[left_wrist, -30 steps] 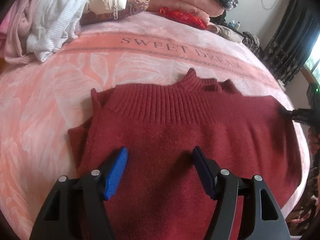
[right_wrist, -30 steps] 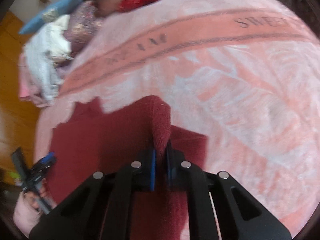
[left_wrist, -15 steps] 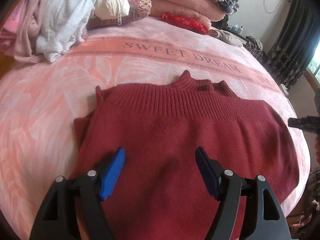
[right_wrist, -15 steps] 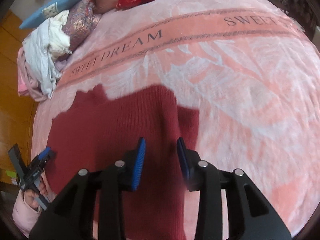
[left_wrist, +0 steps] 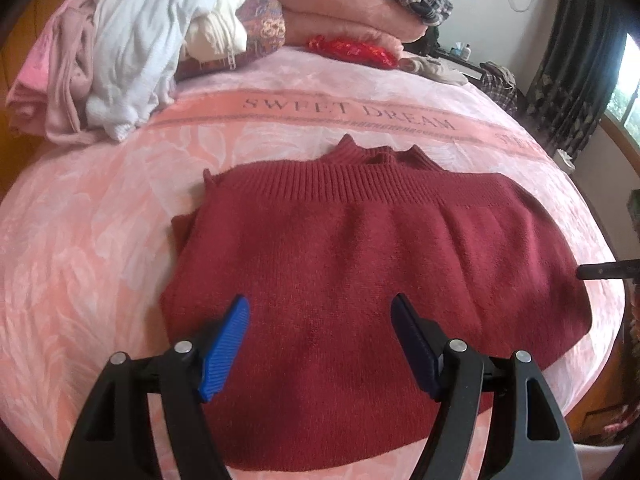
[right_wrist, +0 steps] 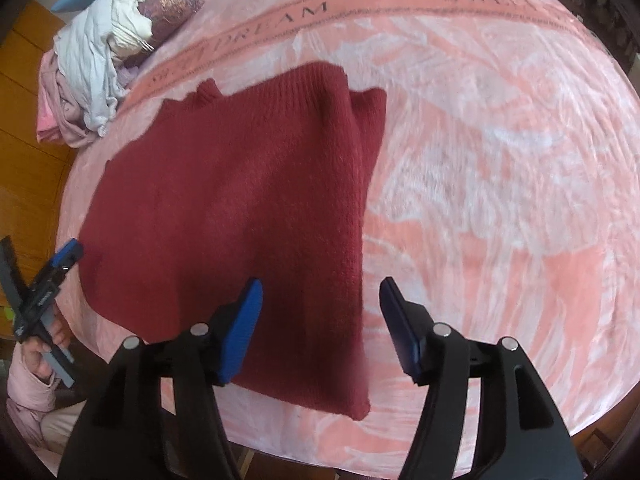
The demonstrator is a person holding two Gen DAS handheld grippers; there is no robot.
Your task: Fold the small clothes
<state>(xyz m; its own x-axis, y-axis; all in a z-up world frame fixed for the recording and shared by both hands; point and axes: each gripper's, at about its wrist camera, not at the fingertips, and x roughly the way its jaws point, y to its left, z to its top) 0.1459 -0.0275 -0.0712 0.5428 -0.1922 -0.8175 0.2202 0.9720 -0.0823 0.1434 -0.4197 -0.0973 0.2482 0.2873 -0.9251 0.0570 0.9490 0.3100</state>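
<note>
A dark red knit sweater [left_wrist: 360, 264] lies flat on the pink blanket [left_wrist: 80, 264], folded, with its ribbed band and collar at the far side. It also shows in the right wrist view [right_wrist: 240, 208]. My left gripper [left_wrist: 320, 340] is open and empty, hovering over the sweater's near part. My right gripper [right_wrist: 320, 320] is open and empty above the sweater's right edge. The left gripper shows at the left edge of the right wrist view [right_wrist: 60, 264], held in a hand.
A heap of white and pink clothes [left_wrist: 120, 52] lies at the far left of the bed. Folded pink blankets [left_wrist: 344, 12] and a red item [left_wrist: 352, 50] lie at the back. Dark curtains [left_wrist: 576, 64] hang at the right. A wooden floor [right_wrist: 24, 128] lies beyond the bed's edge.
My right gripper has opened and let go of the sweater's fold, then drawn back and up. The sweater's right side now lies flat. My left gripper has risen a little, still open.
</note>
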